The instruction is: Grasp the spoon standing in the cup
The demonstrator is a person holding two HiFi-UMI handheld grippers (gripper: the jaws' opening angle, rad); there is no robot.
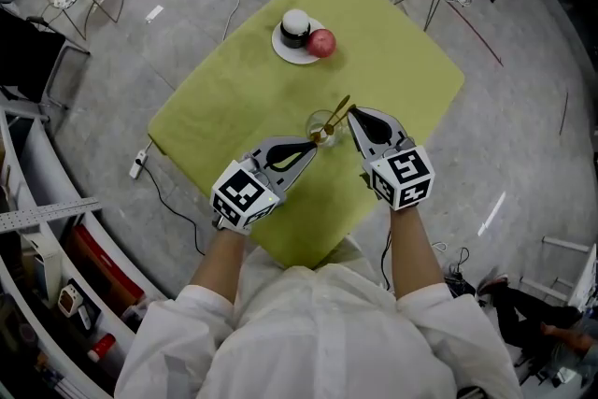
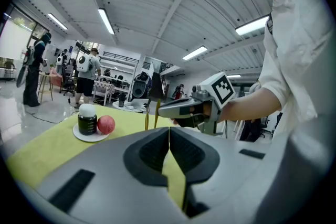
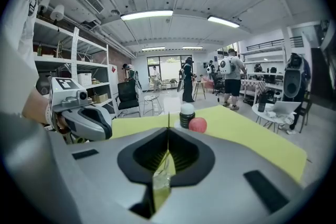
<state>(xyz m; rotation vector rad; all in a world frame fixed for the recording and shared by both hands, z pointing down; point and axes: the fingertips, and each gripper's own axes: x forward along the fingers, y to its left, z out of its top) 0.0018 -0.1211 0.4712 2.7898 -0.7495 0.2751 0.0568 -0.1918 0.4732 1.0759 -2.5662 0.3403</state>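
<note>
Spoon [image 1: 342, 105] in cup [image 1: 318, 120] clear of table [image 1: 392, 61] edges, right tongs [image 1: 351, 112] seemingly clamped on spoon, left tongs [image 1: 314, 148] together

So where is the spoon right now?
In the head view, the spoon stands in the cup in the middle of the yellow table, its handle pinched by the right gripper.

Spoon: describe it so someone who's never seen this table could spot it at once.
Find the yellow-green table; near its middle stands a clear glass cup. The spoon stands in it, leaning right. It is the only slim golden thing there, unlike the red ball and dark jar on the white plate.
</note>
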